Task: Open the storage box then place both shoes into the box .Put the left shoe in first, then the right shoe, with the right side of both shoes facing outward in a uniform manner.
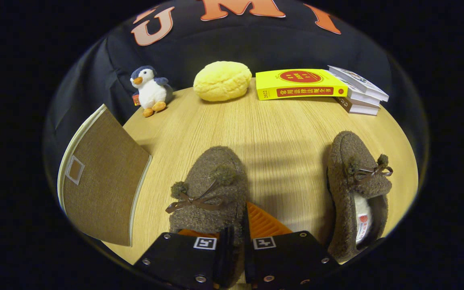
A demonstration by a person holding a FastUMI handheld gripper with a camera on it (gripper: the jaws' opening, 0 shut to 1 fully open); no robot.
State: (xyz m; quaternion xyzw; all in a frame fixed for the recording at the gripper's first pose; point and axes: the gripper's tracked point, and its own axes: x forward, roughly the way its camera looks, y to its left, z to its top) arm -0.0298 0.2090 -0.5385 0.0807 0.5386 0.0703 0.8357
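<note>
wooden table, claw clamped on left shoe's side wall

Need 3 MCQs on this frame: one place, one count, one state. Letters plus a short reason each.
1. What lies nearest the fingers?
A. a brown fuzzy shoe
B. the plush penguin
C. the yellow book

2. How many shoes are on the table?
A. one
B. two
C. three

3. The storage box lid is:
A. removed
B. standing open
C. down, closed

Key:
1 A: the gripper is closed on the edge of the near shoe; the plush penguin and yellow book sit far beyond.
2 B: a second shoe lies beside it on the table.
3 C: the storage box shows its lid flat on top.
</note>
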